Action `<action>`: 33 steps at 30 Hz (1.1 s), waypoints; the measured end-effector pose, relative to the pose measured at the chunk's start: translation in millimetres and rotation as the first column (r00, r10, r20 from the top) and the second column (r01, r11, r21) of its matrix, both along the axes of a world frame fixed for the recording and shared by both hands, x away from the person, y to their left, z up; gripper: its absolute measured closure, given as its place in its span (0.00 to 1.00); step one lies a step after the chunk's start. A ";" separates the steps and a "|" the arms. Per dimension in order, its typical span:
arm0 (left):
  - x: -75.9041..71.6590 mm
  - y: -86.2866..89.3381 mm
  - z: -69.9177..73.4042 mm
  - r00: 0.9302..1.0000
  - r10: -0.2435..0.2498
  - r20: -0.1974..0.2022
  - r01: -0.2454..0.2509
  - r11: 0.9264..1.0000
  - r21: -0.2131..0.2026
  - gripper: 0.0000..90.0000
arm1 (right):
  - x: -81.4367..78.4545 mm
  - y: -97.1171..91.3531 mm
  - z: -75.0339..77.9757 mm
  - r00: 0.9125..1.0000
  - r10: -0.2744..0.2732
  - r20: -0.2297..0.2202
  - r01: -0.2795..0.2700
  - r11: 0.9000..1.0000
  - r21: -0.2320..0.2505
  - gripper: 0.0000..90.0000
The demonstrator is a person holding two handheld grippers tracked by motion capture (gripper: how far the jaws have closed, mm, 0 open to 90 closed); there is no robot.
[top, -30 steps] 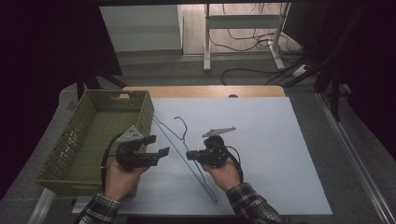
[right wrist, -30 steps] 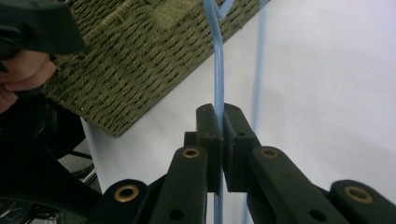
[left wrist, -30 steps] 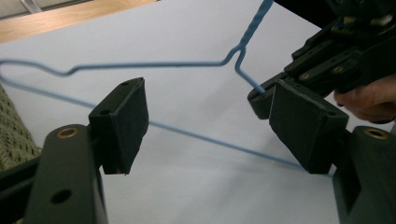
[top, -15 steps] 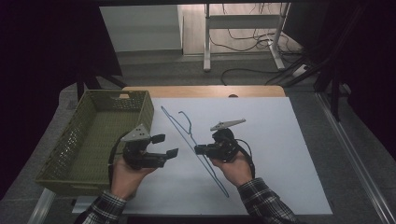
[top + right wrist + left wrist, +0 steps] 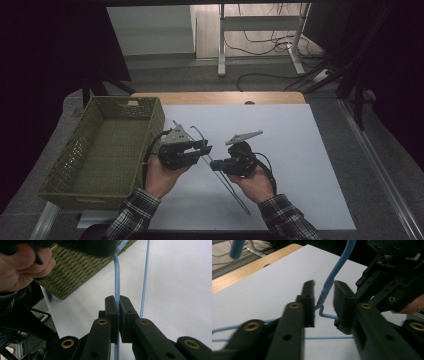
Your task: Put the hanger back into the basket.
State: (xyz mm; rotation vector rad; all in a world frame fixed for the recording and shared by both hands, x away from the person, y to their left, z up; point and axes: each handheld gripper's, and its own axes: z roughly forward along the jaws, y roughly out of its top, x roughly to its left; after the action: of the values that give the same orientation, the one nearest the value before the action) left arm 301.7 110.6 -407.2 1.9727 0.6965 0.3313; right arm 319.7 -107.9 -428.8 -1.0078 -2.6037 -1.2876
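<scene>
Above the counter [image 5: 310, 165], beside the basket [image 5: 105, 150], the blue hanger [image 5: 220, 172] hung. Right gripper [image 5: 117, 308] fingers clamped its wire; left gripper [image 5: 324, 302] fingers, just closing, flanked the twisted neck, gap visible.

There is one blue wire hanger [image 5: 220, 167] in the middle of the frame. One green woven basket [image 5: 75, 155] stands at the left. Two tools are seen, the left tool [image 5: 205, 148] and the right tool [image 5: 216, 165], over one white worktop [image 5: 300, 150].

Blue wire hanger [image 5: 220, 167] (lifted, tilted)
</scene>
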 end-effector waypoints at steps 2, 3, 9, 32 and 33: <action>0.4 -2.7 0.0 1.000 0.008 0.023 -0.009 0.999 0.040 0.92 | -0.2 -2.2 -1.4 1.000 -0.006 -0.002 0.006 1.000 -0.002 0.97; 0.4 -2.7 0.0 1.000 0.008 0.023 -0.009 0.999 0.040 0.93 | -0.2 -2.2 -1.4 1.000 -0.006 -0.002 0.006 1.000 -0.002 0.97; -1.8 -7.6 1.6 0.999 0.039 0.017 -0.040 0.997 0.059 0.95 | -3.2 -5.4 3.7 0.999 -0.009 0.043 0.010 0.999 -0.035 0.89; 1.6 -24.0 -4.0 0.997 0.051 -0.061 -0.046 0.995 0.090 0.95 | -18.1 8.6 5.8 0.961 -0.003 0.278 0.076 0.965 -0.252 0.96; 1.7 -23.9 -4.3 0.997 0.047 -0.061 -0.041 0.995 0.090 0.94 | -18.4 8.2 5.3 0.963 0.002 0.269 0.068 0.965 -0.252 0.97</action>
State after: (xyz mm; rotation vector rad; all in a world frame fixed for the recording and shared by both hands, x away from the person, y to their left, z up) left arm 303.4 86.7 -411.5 2.0616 0.7781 0.3329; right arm 301.3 -99.7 -423.5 -0.9749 -3.0386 -1.1858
